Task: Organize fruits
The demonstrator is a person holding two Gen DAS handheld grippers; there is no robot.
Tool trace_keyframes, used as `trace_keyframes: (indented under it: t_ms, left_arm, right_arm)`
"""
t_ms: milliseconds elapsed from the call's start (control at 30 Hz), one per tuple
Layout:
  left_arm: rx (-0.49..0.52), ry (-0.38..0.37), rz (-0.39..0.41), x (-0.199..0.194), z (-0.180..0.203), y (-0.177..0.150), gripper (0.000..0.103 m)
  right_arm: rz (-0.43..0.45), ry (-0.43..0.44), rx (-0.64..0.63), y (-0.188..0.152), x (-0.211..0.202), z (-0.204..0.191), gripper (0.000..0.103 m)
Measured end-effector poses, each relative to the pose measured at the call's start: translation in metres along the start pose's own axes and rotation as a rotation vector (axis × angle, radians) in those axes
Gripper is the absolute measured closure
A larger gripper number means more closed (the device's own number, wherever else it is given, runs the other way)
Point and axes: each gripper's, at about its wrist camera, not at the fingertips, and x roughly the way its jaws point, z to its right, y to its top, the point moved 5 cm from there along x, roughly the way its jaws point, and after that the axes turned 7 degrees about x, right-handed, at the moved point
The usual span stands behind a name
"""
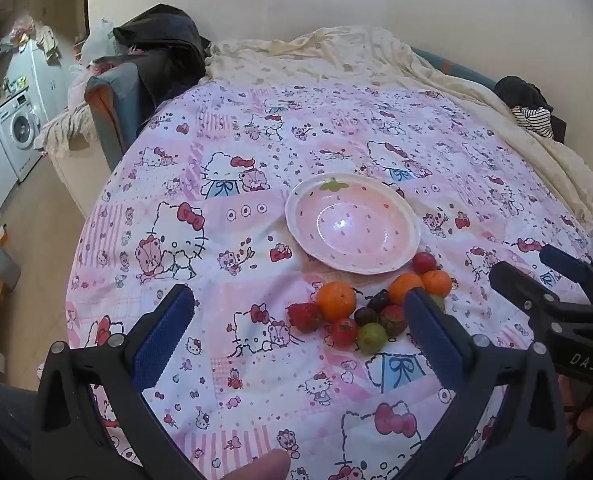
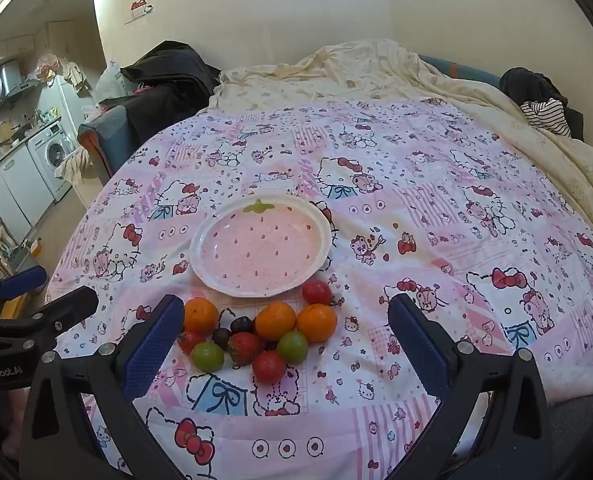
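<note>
A pink strawberry-patterned plate [image 1: 400, 258] [image 2: 204, 264] lies empty on the Hello Kitty bedspread. Just in front of it is a cluster of fruit: three oranges [image 1: 336, 301] [image 2: 275, 321], strawberries [image 1: 304, 317] [image 2: 245, 347], red tomatoes [image 2: 269, 366] [image 1: 343, 332], green fruits [image 2: 207, 356] [image 1: 371, 337] and dark cherries [image 2: 241, 325] [image 1: 365, 315]. My left gripper [image 1: 298, 310] is open and empty, hovering in front of the fruit. My right gripper [image 2: 286, 320] is open and empty, its jaws standing either side of the cluster from above. Each gripper shows in the other's view [image 1: 544, 276] [image 2: 48, 292].
The pink Hello Kitty bedspread [image 2: 416, 220] covers the bed; a cream blanket [image 2: 376, 72] is bunched at the far end. Dark clothes [image 2: 168, 72] lie at the far left, striped clothes [image 2: 544, 114] at the far right. A washing machine [image 2: 54, 152] stands off to the left.
</note>
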Motion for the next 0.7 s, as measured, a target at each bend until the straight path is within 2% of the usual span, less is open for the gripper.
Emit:
trace_keyframes:
  t_ms: [67,133,267,700]
  left_arm:
    - [-0.009,0.011,-0.001,0.002,-0.003,0.000,0.000]
    - [0.026,0.031,0.011,0.000,0.004,0.003,0.000]
    - [0.023,0.024,0.037,-0.006,0.005,0.001,0.000]
    - [-0.008,0.005,0.025,-0.005,-0.004,0.002,0.000]
  right_arm:
    - [0.002,-0.003,-0.002,0.000,0.000,0.000,0.000]
    - [0.002,-0.004,-0.003,0.000,0.000,0.000,0.000]
    - [0.007,-0.005,-0.005,0.000,-0.001,0.000,0.000]
    - [0.010,-0.005,-0.001,0.001,-0.001,0.001,0.000]
